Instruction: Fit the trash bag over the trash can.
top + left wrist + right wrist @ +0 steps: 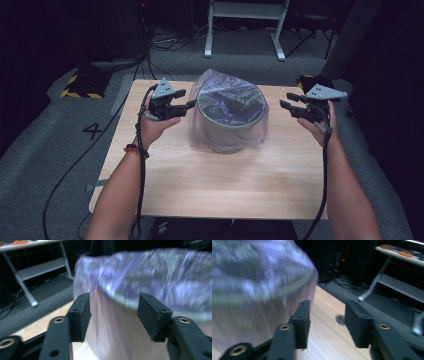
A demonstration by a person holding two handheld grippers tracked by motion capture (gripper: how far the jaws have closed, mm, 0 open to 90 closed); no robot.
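Person's forearms come in from bottom of high view, bead bracelet (133, 148) on the left wrist, black cables trailing back from both tools. Left gripper (186, 99) is held above the wooden table (210, 180) at the left of a grey bin (228, 124) w/ a clear purple-tinted plastic bag (202, 129) draped over its rim and down its sides; jaw tips sit just beside the bag, whether touching can't be told from above. In left gripper view the two black pads (80, 315) stand apart, nothing pinched betw. them, blurred bag wall right ahead. Right gripper (286, 101) is held well off the bin's right side, clear gap to the bag; in right gripper view its pads (357, 323) are also spread w/ bare tabletop betw. them, bin and bag off to the left, blurred. Bin stands upright near table centre, toward the far edge. Grey carpet (45, 150) around, white desk legs (244, 20) beyond.
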